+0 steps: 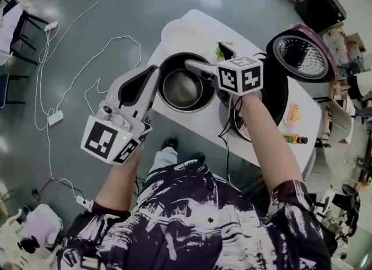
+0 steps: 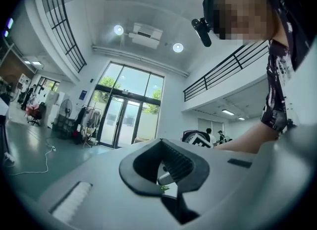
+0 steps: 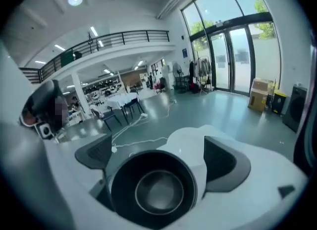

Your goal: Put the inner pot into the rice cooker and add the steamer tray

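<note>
Inner pot (image 1: 185, 88), the only one, stood upright on the white table (image 1: 192, 30), mouth up and axis vertical, just left of the single rice cooker (image 1: 278, 91), whose lid (image 1: 302, 56) was raised. Two grippers met it. The left gripper (image 1: 154, 72) reached its left rim with jaws pressed nearly together on a sliver of metal edge. The right gripper (image 1: 204, 54) hung over the far right rim with jaws spread wide and the pot's mouth showing between them. One yellow bottle (image 1: 295, 139) lay beside the cooker.

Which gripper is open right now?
The right gripper: its jaws stand wide apart, the inner pot showing between them. On the left gripper they are closed.
</note>
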`<action>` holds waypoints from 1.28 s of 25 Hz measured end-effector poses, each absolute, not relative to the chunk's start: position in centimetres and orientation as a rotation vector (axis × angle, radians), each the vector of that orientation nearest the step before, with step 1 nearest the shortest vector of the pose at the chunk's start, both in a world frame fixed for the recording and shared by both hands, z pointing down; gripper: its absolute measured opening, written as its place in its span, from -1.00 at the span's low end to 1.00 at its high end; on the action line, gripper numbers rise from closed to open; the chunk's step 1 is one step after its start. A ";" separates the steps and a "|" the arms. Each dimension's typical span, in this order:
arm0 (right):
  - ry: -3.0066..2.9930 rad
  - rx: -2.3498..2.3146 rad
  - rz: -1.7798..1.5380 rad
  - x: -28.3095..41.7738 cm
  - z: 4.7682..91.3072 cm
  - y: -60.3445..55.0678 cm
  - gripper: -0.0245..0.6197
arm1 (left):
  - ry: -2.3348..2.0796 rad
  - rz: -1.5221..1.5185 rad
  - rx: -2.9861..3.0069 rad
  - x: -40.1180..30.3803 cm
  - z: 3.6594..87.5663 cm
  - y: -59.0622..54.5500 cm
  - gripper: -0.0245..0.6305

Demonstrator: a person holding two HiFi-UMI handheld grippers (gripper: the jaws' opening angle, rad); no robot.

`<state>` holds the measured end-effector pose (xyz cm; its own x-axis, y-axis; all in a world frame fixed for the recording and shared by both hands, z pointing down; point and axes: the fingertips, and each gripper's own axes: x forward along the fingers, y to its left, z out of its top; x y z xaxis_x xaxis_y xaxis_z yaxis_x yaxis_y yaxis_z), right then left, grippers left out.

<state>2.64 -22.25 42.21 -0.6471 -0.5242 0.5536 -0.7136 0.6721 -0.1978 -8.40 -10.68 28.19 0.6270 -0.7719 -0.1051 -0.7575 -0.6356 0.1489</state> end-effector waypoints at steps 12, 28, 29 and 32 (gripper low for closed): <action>-1.933 0.783 0.711 3.2 58.4 -26.0 0.79 | -1.339 -0.267 2.640 -14.4 32.1 -10.8 -0.91; -1.654 0.670 0.673 6.5 65.3 -24.4 -0.88 | -1.368 -0.228 2.600 -16.5 33.3 -11.8 -0.91; -1.641 0.657 0.648 6.7 65.5 -24.3 -0.89 | -1.368 -0.224 2.600 -16.6 33.3 -11.8 -0.91; -1.614 0.622 0.608 6.7 65.6 -24.1 -0.92 | -1.367 -0.218 2.602 -16.5 33.2 -11.8 -0.91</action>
